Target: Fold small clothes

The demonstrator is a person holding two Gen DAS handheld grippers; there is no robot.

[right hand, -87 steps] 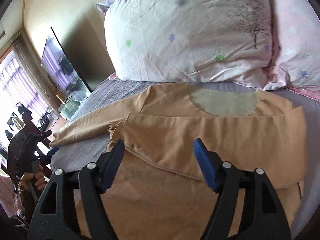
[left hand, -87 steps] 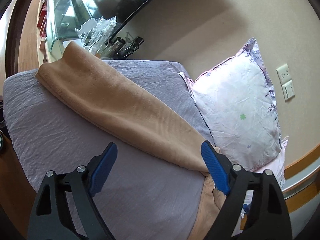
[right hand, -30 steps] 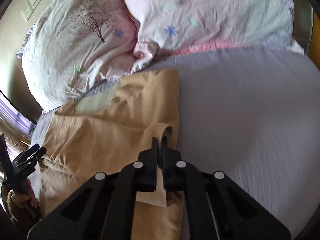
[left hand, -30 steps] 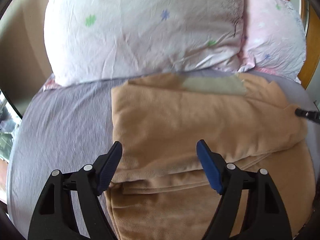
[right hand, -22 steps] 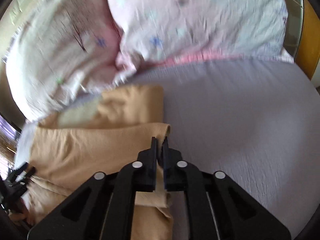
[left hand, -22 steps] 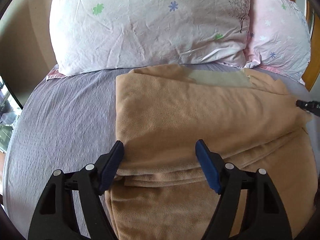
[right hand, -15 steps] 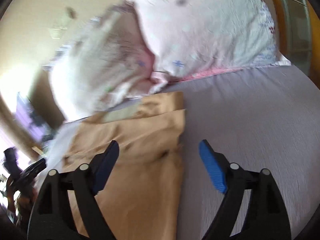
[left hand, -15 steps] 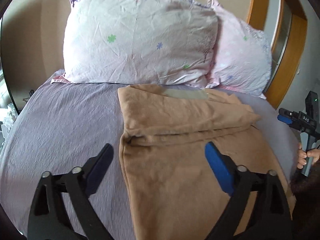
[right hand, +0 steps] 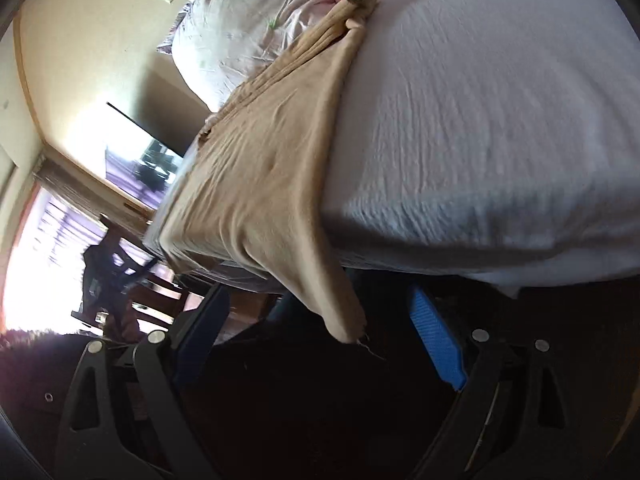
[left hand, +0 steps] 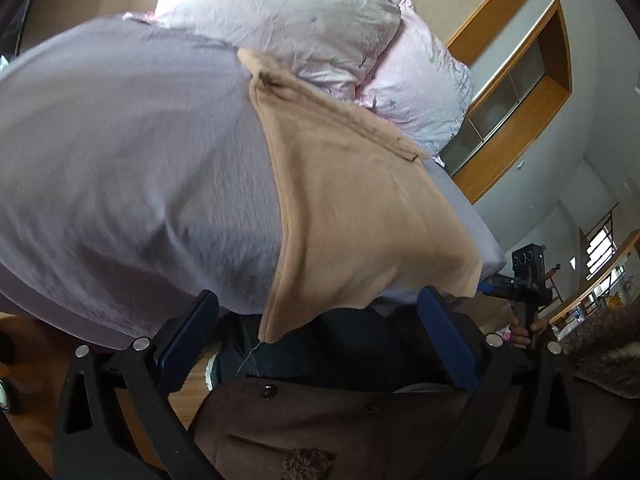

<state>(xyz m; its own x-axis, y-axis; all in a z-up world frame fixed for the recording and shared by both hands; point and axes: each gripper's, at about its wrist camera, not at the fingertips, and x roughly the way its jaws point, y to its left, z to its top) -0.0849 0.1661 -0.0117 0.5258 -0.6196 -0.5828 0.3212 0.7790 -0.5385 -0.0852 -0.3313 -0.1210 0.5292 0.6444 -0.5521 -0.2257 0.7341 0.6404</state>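
Garment (left hand: 352, 208) lying partly folded on the bed, both grippers drawn off its near edge with nothing in them.

The tan garment runs from the two pillows (left hand: 288, 20) at the far end down the lilac sheet (left hand: 120, 152) to the near edge of the mattress, where its hem hangs over; a folded band of cloth lies across its far part, just below the pillows. The left gripper (left hand: 316, 340) sits low by the near bed edge, its blue-padded fingers (left hand: 188, 336) wide apart, the hanging hem between and beyond them, not touching. The right gripper (right hand: 316, 340) is likewise spread wide, off the near edge at the garment's right corner, whose drooping tip hangs between the fingers without contact. Seen from the left wrist, the right gripper is held in a hand at the far right, beside the mattress corner.
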